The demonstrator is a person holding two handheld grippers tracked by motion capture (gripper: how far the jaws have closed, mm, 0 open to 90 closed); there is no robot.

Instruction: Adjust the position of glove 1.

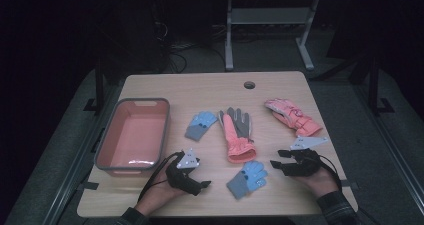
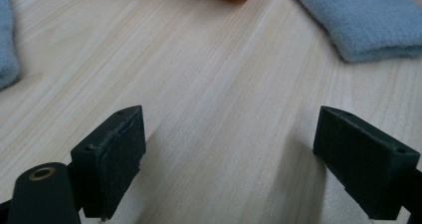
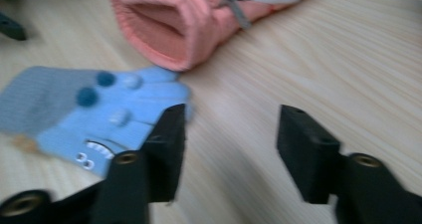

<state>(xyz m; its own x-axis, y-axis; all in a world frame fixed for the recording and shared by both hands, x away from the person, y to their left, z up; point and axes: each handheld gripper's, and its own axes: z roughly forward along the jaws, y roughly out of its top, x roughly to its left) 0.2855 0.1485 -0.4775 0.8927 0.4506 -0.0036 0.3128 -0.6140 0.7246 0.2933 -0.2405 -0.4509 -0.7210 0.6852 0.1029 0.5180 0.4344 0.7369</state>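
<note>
We count four gloves on the wooden desk (image 1: 280, 85): two small blue knit gloves (image 1: 248, 178) (image 1: 201, 125) and two coral-pink ski gloves (image 1: 237, 135) (image 1: 293, 116), beside one red plastic bin (image 1: 107, 150). Both our left gripper (image 1: 202, 185) and right gripper (image 1: 276, 158) stand open and empty, with the nearer blue glove lying between them.

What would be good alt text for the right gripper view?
The right gripper, jaws open and empty, hovers over a pale wooden table, its left jaw beside a small blue knitted glove with a face pattern. Beyond lies a salmon-pink ski glove's open cuff.
</note>
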